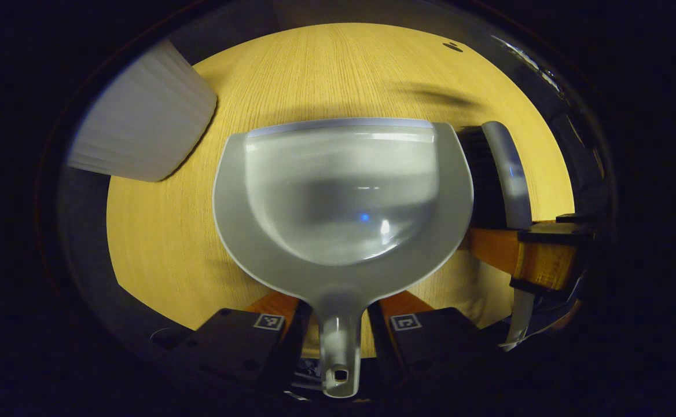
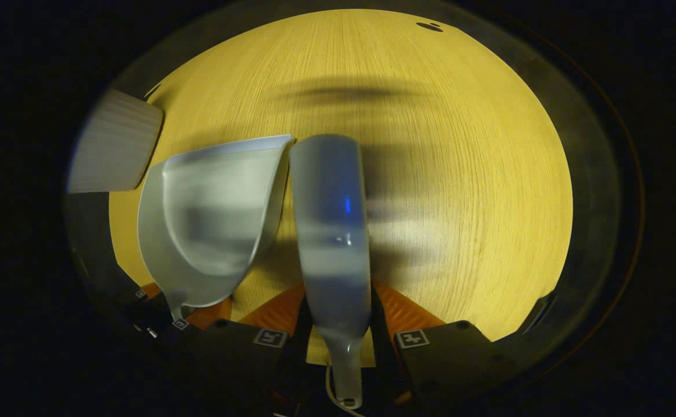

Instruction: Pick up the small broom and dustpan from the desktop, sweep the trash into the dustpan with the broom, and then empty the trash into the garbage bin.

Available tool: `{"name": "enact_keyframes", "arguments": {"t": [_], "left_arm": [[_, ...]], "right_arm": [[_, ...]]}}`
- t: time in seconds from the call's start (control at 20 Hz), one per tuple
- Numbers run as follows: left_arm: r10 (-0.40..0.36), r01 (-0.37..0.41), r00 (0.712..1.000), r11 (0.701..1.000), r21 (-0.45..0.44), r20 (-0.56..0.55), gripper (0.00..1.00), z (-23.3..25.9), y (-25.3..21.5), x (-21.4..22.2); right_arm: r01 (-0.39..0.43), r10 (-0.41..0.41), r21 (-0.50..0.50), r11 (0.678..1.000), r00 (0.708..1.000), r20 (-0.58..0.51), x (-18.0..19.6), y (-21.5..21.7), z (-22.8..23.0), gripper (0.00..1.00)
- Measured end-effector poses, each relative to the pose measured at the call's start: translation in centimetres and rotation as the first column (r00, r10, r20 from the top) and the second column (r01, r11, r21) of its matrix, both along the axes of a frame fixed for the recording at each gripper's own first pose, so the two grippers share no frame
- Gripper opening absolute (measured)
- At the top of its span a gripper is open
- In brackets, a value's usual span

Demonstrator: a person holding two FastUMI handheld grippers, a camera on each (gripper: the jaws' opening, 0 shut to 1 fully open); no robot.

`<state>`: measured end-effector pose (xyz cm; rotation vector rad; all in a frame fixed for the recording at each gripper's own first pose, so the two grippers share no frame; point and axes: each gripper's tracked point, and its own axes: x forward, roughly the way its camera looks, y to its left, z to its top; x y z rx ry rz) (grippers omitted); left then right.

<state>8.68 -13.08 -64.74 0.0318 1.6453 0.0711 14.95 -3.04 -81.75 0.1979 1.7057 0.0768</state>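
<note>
Left gripper view
Left gripper (image 1: 338, 324): closing both fingers on the dustpan (image 1: 344, 202) handle, holding the pan over the desk (image 1: 158, 243).
Dustpan: showing a bare scoop, no trash visible inside.
Bin (image 1: 141, 124): standing at upper left, just beside the pan; its inside cannot be seen.
Broom (image 1: 503, 174): sitting right of the pan in the right gripper (image 1: 537, 255).

Right gripper view
Right gripper (image 2: 338, 333): clamping both fingers on the broom (image 2: 332, 231) handle.
Dustpan (image 2: 210, 220): lying just left of the broom, scoop looking bare.
Bin (image 2: 115, 145): standing at far left.
</note>
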Motion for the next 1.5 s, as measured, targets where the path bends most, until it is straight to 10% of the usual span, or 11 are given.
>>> {"name": "enact_keyframes", "arguments": {"t": [0.15,0.7,1.05,1.3,1.5], "left_arm": [[0.030,-0.030,1.000,0.999,-0.044,0.000,0.70,-0.1,-0.9,-0.4],[-0.020,0.038,0.973,0.996,-0.075,0.231,0.80,4.5,-1.6,0.8],[-0.180,0.218,0.836,0.976,-0.013,0.519,0.80,12.2,-2.7,1.3],[-0.201,0.258,0.607,0.965,0.049,0.769,0.79,17.8,-4.1,-0.1],[-0.168,0.140,0.388,0.983,0.122,0.906,0.79,21.1,-3.4,-2.5]], "right_arm": [[-0.009,0.009,-0.005,1.000,1.000,0.018,0.4,-0.2,0.5,0.99],[0.012,-0.019,0.044,0.999,0.987,0.157,-0.6,0.7,7.0,0.99],[0.079,-0.107,0.089,0.993,0.918,0.381,-1.0,0.7,15.2,0.99],[0.088,-0.092,0.040,0.995,0.745,0.660,0.3,-1.2,23.6,0.99],[0.071,0.037,-0.079,0.994,0.465,0.885,2.3,-4.2,30.8,0.99]]}}
